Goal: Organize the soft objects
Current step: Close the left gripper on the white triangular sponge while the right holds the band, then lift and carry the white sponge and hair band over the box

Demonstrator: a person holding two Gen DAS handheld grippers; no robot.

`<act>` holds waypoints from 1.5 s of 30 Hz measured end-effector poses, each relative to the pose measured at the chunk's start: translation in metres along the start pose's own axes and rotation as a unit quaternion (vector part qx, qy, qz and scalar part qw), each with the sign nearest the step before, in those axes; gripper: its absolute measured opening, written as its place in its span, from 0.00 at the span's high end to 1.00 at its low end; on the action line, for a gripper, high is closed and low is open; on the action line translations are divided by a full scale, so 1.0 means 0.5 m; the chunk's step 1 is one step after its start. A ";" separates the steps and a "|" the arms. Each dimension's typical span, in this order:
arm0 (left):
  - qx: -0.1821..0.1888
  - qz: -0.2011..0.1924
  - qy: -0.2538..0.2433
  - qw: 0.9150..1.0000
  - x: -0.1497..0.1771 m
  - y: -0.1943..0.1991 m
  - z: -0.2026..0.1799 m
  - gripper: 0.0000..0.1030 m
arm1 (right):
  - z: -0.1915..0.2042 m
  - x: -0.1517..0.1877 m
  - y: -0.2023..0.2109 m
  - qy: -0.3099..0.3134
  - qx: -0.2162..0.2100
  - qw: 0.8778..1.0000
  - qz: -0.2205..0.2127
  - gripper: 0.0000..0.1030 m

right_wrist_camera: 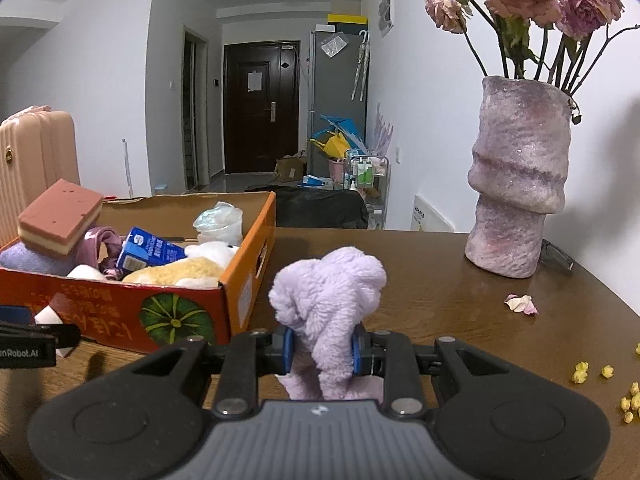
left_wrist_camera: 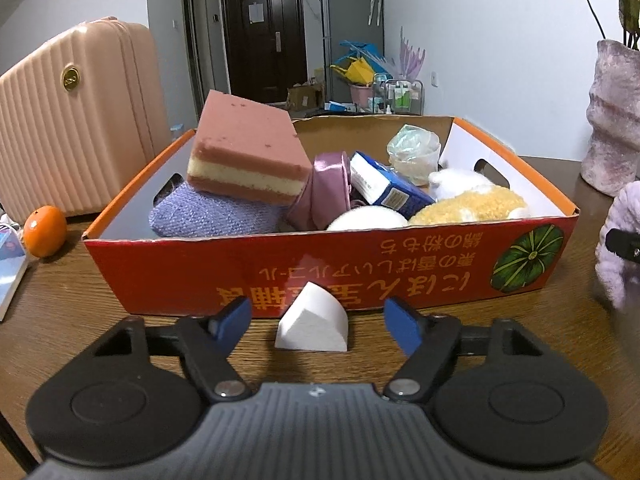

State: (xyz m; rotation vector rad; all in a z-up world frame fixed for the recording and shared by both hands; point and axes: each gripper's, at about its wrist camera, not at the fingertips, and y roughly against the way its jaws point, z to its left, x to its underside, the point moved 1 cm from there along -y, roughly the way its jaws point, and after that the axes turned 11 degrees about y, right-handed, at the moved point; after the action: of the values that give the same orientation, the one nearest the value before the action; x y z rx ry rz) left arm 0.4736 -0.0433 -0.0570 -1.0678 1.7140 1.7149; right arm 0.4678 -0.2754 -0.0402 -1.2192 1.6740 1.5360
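Note:
A white wedge-shaped sponge [left_wrist_camera: 312,324] stands on the wooden table just in front of the red cardboard box [left_wrist_camera: 280,272]. My left gripper [left_wrist_camera: 318,314] is open around it, its blue pads [left_wrist_camera: 234,320] clear of the sponge on both sides. The box [right_wrist_camera: 120,308] holds a pink-and-cream sponge [left_wrist_camera: 244,148], a purple knit cloth [left_wrist_camera: 208,212], a blue carton [left_wrist_camera: 384,184], a yellow plush [left_wrist_camera: 468,204] and more. My right gripper [right_wrist_camera: 322,350] is shut on a fluffy lilac plush [right_wrist_camera: 328,300], held above the table right of the box.
A pink suitcase [left_wrist_camera: 76,120] stands behind the table at the left, with an orange [left_wrist_camera: 44,231] near it. A tall mauve vase [right_wrist_camera: 520,176] with dried roses stands at the back right. Fallen petals [right_wrist_camera: 520,304] and yellow buds [right_wrist_camera: 600,372] lie on the table's right side.

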 end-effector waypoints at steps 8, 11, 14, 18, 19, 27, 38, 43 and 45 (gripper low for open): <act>0.003 0.016 -0.003 1.000 -0.003 -0.016 -0.002 0.60 | -0.001 0.000 -0.007 0.006 -0.003 1.000 -0.001 0.76; 0.002 0.015 0.000 1.000 -0.003 -0.016 0.000 0.64 | 0.002 0.001 -0.006 0.008 -0.005 1.000 -0.002 0.76; 0.000 0.014 0.001 1.000 -0.003 -0.015 0.001 0.69 | 0.004 0.001 -0.004 0.010 -0.005 1.000 -0.004 0.76; 0.001 0.013 0.000 1.000 -0.002 -0.011 0.001 0.71 | 0.006 0.002 -0.001 0.011 -0.003 1.000 -0.007 0.76; 0.001 0.012 -0.001 1.000 -0.001 -0.009 0.001 0.71 | 0.008 0.002 0.001 0.012 -0.002 1.000 -0.009 0.76; 0.005 -0.010 -0.001 1.000 -0.001 0.013 0.001 0.72 | 0.019 0.003 0.019 0.016 0.004 1.000 -0.021 0.76; 0.020 -0.057 0.004 0.998 -0.002 0.092 0.008 0.72 | 0.045 -0.008 0.070 0.008 0.006 0.999 -0.053 0.76; 0.032 -0.098 0.012 0.995 -0.018 0.144 0.012 0.72 | 0.068 -0.032 0.097 0.006 0.002 0.997 -0.081 0.76; 0.039 -0.113 0.015 0.993 -0.027 0.160 0.011 0.72 | 0.079 -0.043 0.102 0.006 -0.003 0.996 -0.092 0.76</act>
State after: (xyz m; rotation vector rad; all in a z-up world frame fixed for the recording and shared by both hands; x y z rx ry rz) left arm 0.4165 -0.0429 0.0011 -1.2076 1.5950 1.4867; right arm 0.4252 -0.2353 -0.0054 -1.3478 1.5190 1.4239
